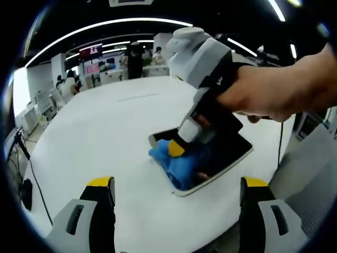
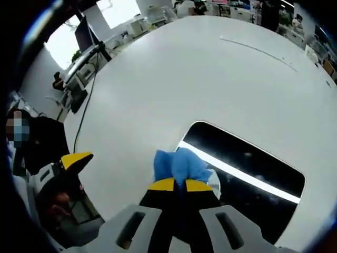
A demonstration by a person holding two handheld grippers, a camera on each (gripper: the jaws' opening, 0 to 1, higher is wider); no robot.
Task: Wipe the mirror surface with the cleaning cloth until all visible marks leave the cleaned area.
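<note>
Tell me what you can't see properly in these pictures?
- Marks on the mirror: right gripper view, ceiling-light reflections and blur hide them.
- Mirror part beneath the blue cloth: covered by the cloth, both views.
- Mirror's far half: left gripper view, blocked by the right hand-held gripper and the person's hand.
- Left hand-held gripper: bottom edge cuts it off.
- People across the room: too small, blurred.

Table [image 1: 95,132] bare around mirror [image 2: 247,168].

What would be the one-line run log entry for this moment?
right claw: shut on blue cloth | cloth: on mirror edge | left claw: open, idle | mirror: on white table
</note>
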